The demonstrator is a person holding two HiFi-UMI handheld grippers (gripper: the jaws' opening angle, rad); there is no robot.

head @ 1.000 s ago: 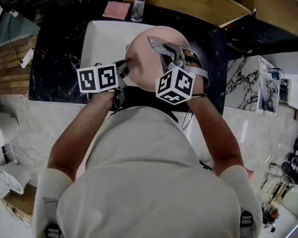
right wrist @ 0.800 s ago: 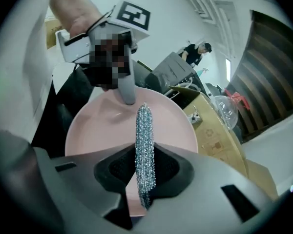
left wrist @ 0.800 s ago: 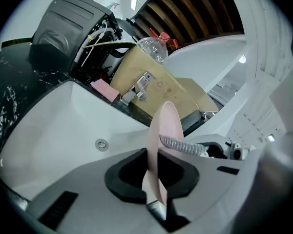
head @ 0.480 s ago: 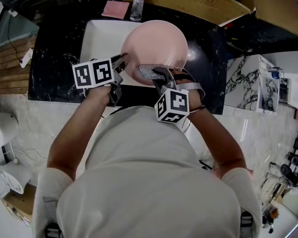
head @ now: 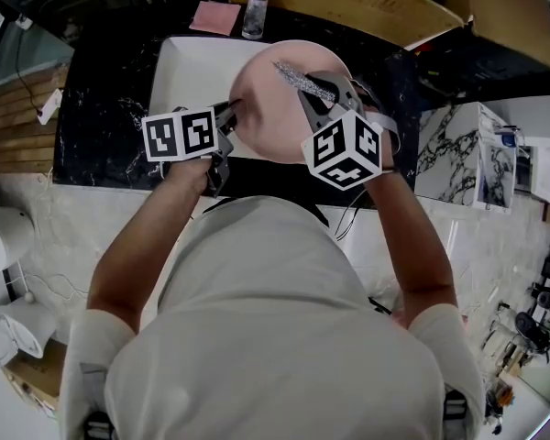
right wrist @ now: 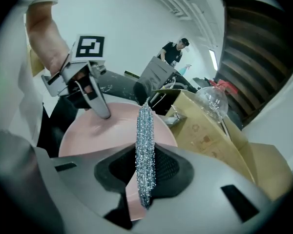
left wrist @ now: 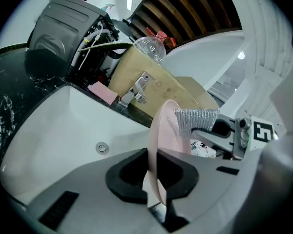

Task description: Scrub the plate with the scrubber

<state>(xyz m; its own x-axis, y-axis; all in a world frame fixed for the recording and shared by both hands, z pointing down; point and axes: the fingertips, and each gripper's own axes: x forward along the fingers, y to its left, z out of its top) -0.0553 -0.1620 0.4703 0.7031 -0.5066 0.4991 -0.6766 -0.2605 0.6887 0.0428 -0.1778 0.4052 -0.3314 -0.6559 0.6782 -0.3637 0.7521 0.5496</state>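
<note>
The left claw point(left wrist: 154, 177) is closing on the rim of the round pink plate point(head: 270, 117), upper centre. The right claw point(right wrist: 145, 172), clamped on the silver mesh scrubber point(right wrist: 145, 130), could pry it loose by pushing hard.

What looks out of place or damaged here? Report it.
Nothing stands out. The left gripper is closing its jaws on the rim of the round pink plate above the white sink; the right gripper holds the silver mesh scrubber at its face. No spill or damage shows.

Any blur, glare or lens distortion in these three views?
Head view: evenly lit and sharp. Left gripper view: strong fisheye, black corners, sink rim bowed. Right gripper view: same fisheye and dark corners, scrubber crisp.
</note>
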